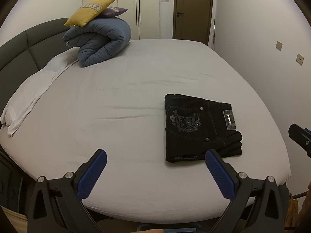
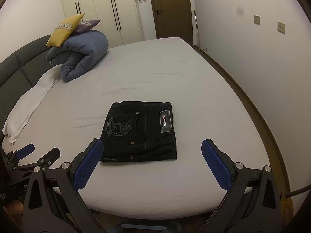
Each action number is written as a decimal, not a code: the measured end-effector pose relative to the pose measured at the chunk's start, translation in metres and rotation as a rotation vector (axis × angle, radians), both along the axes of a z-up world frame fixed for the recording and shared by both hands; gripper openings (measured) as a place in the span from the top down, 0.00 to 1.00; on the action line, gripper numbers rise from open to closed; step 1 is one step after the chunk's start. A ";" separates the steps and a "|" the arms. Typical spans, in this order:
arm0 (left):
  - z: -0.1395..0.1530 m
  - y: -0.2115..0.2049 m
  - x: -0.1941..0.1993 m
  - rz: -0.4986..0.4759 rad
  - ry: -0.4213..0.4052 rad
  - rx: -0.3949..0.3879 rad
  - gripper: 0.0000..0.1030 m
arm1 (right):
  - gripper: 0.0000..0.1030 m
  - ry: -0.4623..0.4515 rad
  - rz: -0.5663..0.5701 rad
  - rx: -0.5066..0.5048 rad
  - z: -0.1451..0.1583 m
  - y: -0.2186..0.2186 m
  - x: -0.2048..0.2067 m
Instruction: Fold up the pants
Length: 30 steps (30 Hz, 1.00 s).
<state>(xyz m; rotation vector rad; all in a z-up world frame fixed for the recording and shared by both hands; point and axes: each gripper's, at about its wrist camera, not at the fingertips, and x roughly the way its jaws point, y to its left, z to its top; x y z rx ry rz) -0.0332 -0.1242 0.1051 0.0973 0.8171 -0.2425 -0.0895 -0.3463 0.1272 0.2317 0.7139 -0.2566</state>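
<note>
Black jeans (image 1: 200, 129) lie folded into a compact rectangle on the grey bed sheet (image 1: 116, 101), back pocket embroidery and waistband patch facing up. They also show in the right wrist view (image 2: 140, 132). My left gripper (image 1: 155, 155) is open and empty, held above the bed's near edge, left of the jeans. My right gripper (image 2: 152, 145) is open and empty, held just in front of the jeans, apart from them. The right gripper shows at the left view's right edge (image 1: 300, 137); the left gripper shows at the right view's left edge (image 2: 37, 155).
A rolled blue duvet (image 1: 101, 40) with a yellow cushion (image 1: 90, 11) and a purple cushion (image 1: 114, 11) stands at the far left by the grey headboard (image 1: 23, 44). A white pillow (image 1: 33, 91) lies along the left. A wall (image 2: 262, 68) borders the right side.
</note>
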 end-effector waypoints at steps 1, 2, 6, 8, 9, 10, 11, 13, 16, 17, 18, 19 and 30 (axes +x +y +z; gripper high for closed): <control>0.000 0.000 0.000 0.000 0.002 0.000 0.00 | 0.00 0.001 0.002 -0.003 0.000 0.001 0.001; -0.001 0.000 0.001 0.002 0.005 0.001 0.00 | 0.00 0.001 0.005 -0.005 -0.001 0.002 0.002; -0.001 0.000 0.001 0.003 0.010 0.003 0.00 | 0.00 0.004 0.012 -0.001 -0.002 0.003 0.004; -0.002 0.000 0.001 0.003 0.013 0.002 0.00 | 0.00 0.005 0.015 0.000 -0.004 0.004 0.006; -0.002 0.000 0.001 0.004 0.016 0.002 0.00 | 0.00 0.006 0.015 0.000 -0.004 0.004 0.006; -0.003 0.000 0.001 0.005 0.018 0.002 0.00 | 0.00 0.007 0.017 0.001 -0.005 0.005 0.007; -0.003 -0.001 0.001 0.005 0.020 0.005 0.00 | 0.00 0.007 0.017 0.001 -0.005 0.006 0.007; -0.004 -0.001 0.001 0.005 0.022 0.008 0.00 | 0.00 0.007 0.017 0.002 -0.005 0.007 0.007; -0.005 0.000 0.001 0.005 0.025 0.009 0.00 | 0.00 0.007 0.018 0.002 -0.006 0.008 0.008; -0.005 0.000 0.001 0.005 0.025 0.010 0.00 | 0.00 0.008 0.017 0.003 -0.006 0.008 0.008; -0.005 -0.001 0.001 0.005 0.024 0.010 0.00 | 0.00 0.009 0.018 0.003 -0.007 0.008 0.009; -0.005 0.000 0.001 0.004 0.024 0.011 0.00 | 0.00 0.010 0.019 0.005 -0.007 0.008 0.010; -0.007 0.001 0.001 0.003 0.029 0.012 0.00 | 0.00 0.015 0.021 0.008 -0.011 0.013 0.010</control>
